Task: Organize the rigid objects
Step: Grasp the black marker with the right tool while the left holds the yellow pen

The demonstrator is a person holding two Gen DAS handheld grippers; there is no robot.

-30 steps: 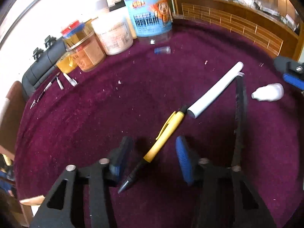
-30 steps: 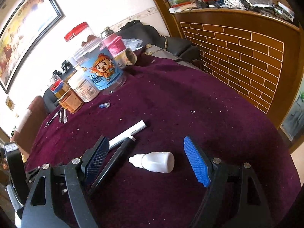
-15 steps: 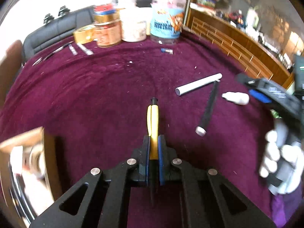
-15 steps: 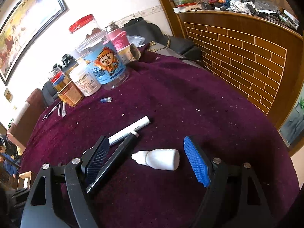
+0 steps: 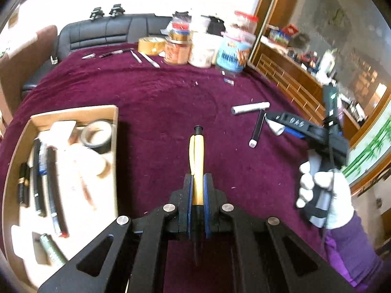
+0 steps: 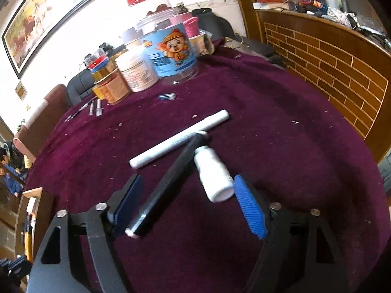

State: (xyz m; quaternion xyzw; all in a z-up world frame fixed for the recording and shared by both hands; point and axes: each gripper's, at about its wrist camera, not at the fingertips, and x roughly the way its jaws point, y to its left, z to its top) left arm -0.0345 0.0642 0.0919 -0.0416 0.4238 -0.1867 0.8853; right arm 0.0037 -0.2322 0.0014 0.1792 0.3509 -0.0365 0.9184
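Observation:
My left gripper [image 5: 197, 183] is shut on a yellow pen [image 5: 197, 156] and holds it above the purple tablecloth, just right of a cardboard box [image 5: 114, 131] that holds pens and tape. My right gripper [image 6: 188, 200] is open over a black pen [image 6: 171, 183] and a small white bottle [image 6: 215, 175], both lying between its fingers; the bottle touches the right blue pad [image 6: 249, 207]. A white marker [image 6: 178, 139] lies beyond them. In the left wrist view the right gripper [image 5: 293, 124] is at the right, by the white marker [image 5: 250, 108] and black pen [image 5: 257, 128].
Jars and tubs [image 6: 156, 58] stand at the table's far side, with tape rolls and small pens [image 5: 144, 57] beside them. A small blue cap [image 6: 167, 96] lies before the jars. A brick-patterned wooden counter [image 6: 330, 56] borders the table's right.
My left gripper closed on the yellow pen, lifted it and swung left, so the box came into view. My right gripper moved in over the white bottle and black pen, and the bottle turned.

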